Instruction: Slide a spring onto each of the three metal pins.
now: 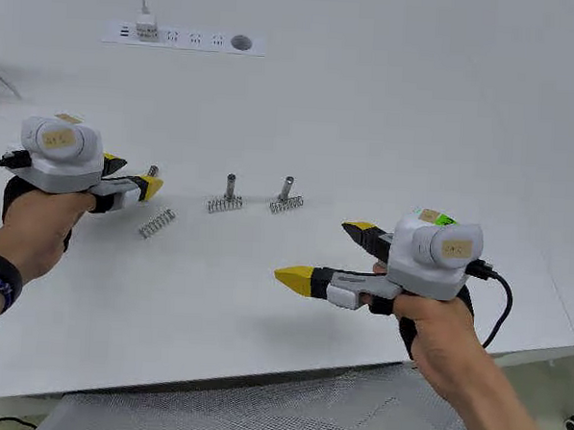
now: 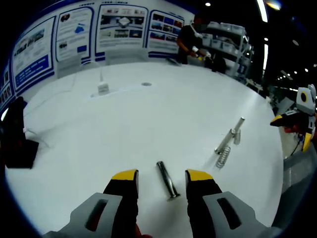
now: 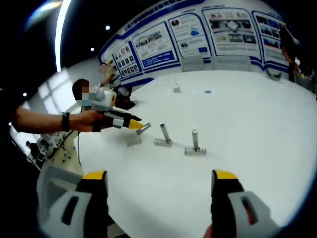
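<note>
Three metal pins stand on the white table: one [image 1: 153,171] at the left, one [image 1: 231,185] in the middle, one [image 1: 287,186] to the right. A spring lies at the foot of the middle pin [image 1: 225,205], another [image 1: 286,205] at the foot of the right pin, and a third [image 1: 157,223] lies loose in front of the left pin. My left gripper [image 1: 135,175] is open, and the left pin [image 2: 167,179] sits between its yellow tips [image 2: 162,174], untouched on both sides. My right gripper [image 1: 316,251] hangs wide open above the table's front right, holding nothing [image 3: 158,176].
A white power strip [image 1: 185,38] with a plug lies at the back of the table [image 1: 388,124]. The table's front edge runs just below my right hand. Poster boards and shelves stand far behind in the gripper views.
</note>
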The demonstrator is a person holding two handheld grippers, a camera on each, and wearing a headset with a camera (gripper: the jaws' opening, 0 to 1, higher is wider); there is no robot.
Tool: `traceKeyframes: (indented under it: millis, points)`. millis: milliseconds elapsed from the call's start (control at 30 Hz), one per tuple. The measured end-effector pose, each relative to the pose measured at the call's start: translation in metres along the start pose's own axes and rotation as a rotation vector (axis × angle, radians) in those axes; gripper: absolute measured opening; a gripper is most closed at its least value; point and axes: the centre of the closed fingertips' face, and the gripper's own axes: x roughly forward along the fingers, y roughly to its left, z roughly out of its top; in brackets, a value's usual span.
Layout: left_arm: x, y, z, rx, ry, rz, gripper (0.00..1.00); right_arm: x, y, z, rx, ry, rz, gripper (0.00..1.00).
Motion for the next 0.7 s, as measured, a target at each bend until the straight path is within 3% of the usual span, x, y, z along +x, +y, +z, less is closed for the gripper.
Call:
traceKeyframes:
  millis: [267,700]
  points:
    - [0.005,0.003,-0.005,0.019,0.016,0.012,0.31,-0.003,-0.002,-0.002,0.007,0.002,-0.005,0.87]
    - [0.020,-0.005,-0.007,0.048,0.030,0.021,0.20,-0.002,-0.003,-0.002,0.008,0.006,-0.004,0.87]
